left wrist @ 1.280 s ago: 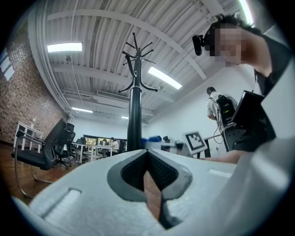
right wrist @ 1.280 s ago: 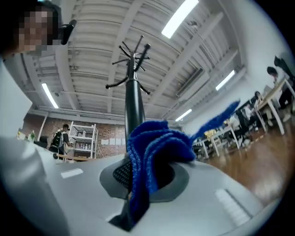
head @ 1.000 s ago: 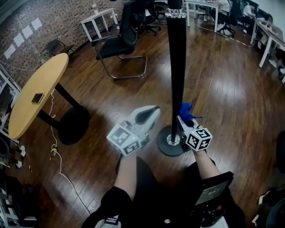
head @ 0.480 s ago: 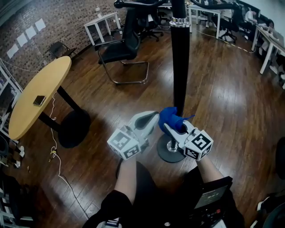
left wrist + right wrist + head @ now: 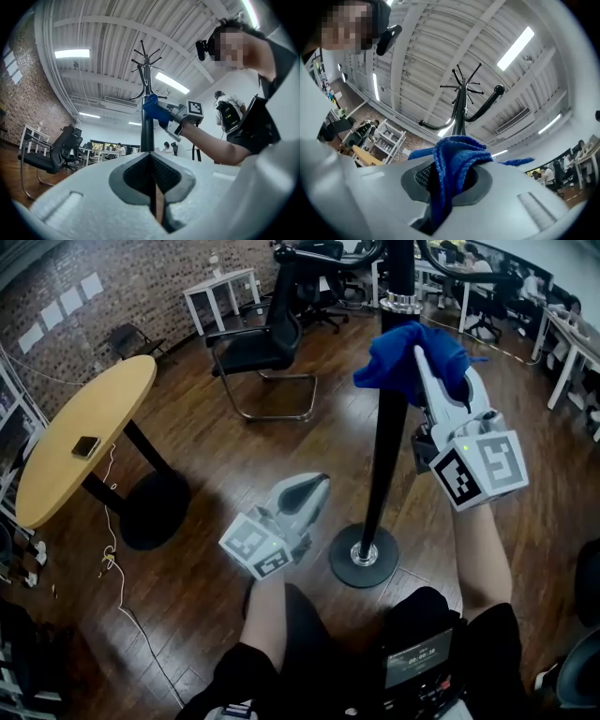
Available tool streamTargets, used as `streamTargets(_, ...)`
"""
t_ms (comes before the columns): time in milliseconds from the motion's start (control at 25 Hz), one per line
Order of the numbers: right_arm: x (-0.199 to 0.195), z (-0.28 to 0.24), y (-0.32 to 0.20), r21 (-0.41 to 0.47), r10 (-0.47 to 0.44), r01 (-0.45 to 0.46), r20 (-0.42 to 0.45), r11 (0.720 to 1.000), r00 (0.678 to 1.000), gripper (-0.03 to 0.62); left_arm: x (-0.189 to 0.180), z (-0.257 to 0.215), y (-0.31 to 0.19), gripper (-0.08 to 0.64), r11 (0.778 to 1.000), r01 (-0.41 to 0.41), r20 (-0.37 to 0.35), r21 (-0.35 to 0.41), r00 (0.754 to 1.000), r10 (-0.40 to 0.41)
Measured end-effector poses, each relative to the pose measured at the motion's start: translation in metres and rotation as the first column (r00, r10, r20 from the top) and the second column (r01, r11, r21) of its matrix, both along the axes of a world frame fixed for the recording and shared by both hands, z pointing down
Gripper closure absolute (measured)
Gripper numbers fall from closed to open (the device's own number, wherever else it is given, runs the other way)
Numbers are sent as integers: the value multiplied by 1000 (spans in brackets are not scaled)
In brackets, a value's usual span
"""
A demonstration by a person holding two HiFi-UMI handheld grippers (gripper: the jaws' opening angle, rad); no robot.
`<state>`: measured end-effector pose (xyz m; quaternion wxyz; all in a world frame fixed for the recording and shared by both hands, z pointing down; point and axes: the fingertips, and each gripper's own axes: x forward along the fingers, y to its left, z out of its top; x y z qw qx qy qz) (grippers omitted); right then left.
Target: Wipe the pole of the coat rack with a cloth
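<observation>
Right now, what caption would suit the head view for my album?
Right gripper holds a blue cloth against the coat rack pole; left gripper rests shut, lower down.

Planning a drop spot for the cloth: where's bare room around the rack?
Bare floor between the chair and the rack base, and right of the pole toward the white desks. Round table is bare except a phone. Crowded: cables by the table foot.

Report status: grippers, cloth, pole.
Right hand-held gripper shut on blue terry cloth, pressed high against black metal coat rack pole. Left hand-held gripper shut, empty, low beside pole. No obstruction seen.
</observation>
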<state>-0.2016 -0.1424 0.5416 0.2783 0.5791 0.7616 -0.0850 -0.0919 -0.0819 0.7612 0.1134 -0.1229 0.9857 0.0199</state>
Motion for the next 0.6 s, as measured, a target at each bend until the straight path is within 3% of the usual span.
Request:
streamTargets(160,-7,55,2,59,87,-86,-19,995,996,560,-5,2,-5,558,1000,-18,-7,-6,1000,18)
streamTargets(280,-28,131,-2,123,151,-132,-154,984,976,563,-4,4,-7,558,1000,-22,-10,-9,1000,22)
streamTargets(400,-52,235,-4,259,207,-123,-325,958,923,571,-3,11,-10,558,1000,-28,-26,-4,999,28)
streamTargets(600,-62,408,-1,491,314,-32,-505,871,804,571,-3,22,-14,558,1000,-30,-57,0,998,30)
